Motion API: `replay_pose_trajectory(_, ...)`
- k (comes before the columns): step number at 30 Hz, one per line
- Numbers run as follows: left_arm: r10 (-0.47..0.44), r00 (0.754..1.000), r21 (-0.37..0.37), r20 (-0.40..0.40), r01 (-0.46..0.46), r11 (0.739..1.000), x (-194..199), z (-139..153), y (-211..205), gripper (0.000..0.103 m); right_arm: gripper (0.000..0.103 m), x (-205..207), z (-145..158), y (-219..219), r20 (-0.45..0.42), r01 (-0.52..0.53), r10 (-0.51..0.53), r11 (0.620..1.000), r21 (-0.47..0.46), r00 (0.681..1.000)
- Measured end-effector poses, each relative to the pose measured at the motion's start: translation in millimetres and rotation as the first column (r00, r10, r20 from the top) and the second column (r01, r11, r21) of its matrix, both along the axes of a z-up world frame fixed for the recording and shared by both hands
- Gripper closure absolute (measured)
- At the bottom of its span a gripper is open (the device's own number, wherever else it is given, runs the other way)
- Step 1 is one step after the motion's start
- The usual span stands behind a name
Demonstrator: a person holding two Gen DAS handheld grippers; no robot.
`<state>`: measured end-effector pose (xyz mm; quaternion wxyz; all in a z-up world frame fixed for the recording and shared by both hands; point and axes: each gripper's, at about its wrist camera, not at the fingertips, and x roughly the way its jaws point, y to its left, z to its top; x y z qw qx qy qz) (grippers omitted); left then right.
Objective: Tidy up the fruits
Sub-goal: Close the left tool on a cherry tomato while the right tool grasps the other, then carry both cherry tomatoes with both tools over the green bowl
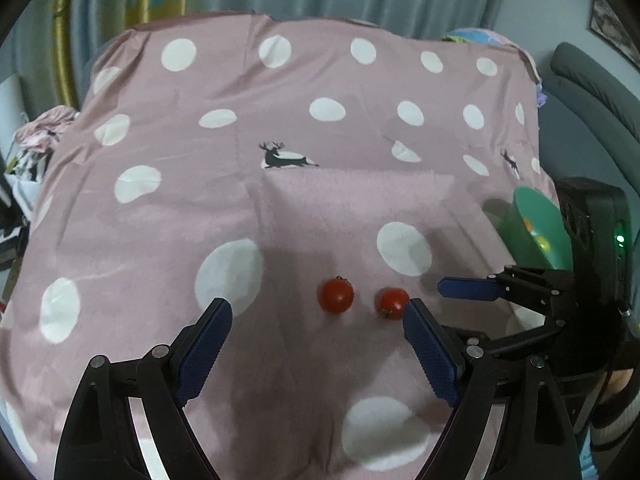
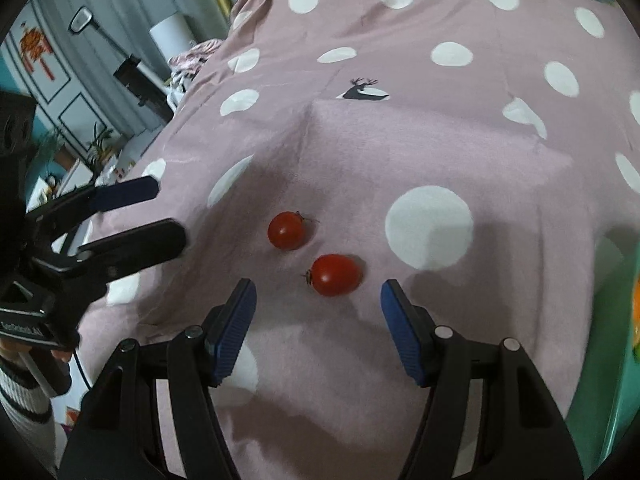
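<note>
Both jaws stand spread and empty: left gripper (image 1: 318,310) beside the two small red cherry tomatoes (image 1: 335,295), right gripper (image 2: 318,294) straddling one (image 2: 335,275).

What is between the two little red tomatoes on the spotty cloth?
Nothing but bare pink cloth. In the right wrist view the round tomato and the oval tomato sit apart with a small gap of fabric between them.

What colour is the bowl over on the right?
The bowl is mint green, seen best in the left wrist view.
</note>
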<state>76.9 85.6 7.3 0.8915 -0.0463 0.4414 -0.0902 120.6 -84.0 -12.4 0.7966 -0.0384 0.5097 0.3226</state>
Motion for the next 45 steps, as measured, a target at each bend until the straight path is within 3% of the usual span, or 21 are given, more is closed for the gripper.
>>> replay_pose_trajectory(12, -0.052, 0.998, 0.035, -0.02, 0.053, 0.998, 19, -14, -8, 0.016, 0.071, 17, -27, 26, -0.01, -0.106, 0.106, 0.986, -0.126, 0.994)
replay_pose_trajectory(16, -0.088, 0.996, 0.059, -0.025, 0.089, 0.994, 22, -19, -16, 0.017, 0.071, 19, -26, 23, 0.02, -0.084, 0.088, 0.985, -0.149, 0.996)
replay_pose_trajectory(21, -0.136, 0.99, 0.067, -0.04, 0.139, 0.988, 29, -25, -29, 0.021, 0.071, 10, -17, 0, 0.029, -0.053, 0.056, 0.994, -0.098, 0.998)
replay_pose_trajectory(24, -0.153, 0.987, 0.053, -0.058, 0.156, 0.986, 36, -28, -35, 0.03, 0.071, 4, -10, -17, 0.033, -0.019, 0.022, 0.997, -0.069, 0.999)
replay_pose_trajectory(26, -0.162, 0.983, 0.038, -0.081, 0.165, 0.986, 43, -34, -37, 0.031, 0.071, -2, -6, -26, 0.032, -0.003, 0.005, 0.999, -0.043, 0.999)
replay_pose_trajectory(33, -0.124, 0.979, 0.022, -0.159, 0.129, 0.991, 56, -56, -36, 0.053, 0.071, -18, 8, -41, 0.047, 0.002, -0.003, 1.0, 0.02, 0.999)
replay_pose_trajectory(39, -0.077, 0.984, 0.018, -0.16, 0.081, 0.997, 59, -60, -30, 0.073, 0.071, -22, 9, -47, 0.043, 0.012, -0.014, 0.999, 0.047, 0.999)
replay_pose_trajectory(45, -0.046, 0.982, 0.055, -0.183, 0.057, 0.997, 56, -59, -34, 0.075, 0.071, -25, 10, -53, 0.033, 0.037, -0.039, 0.997, 0.063, 0.999)
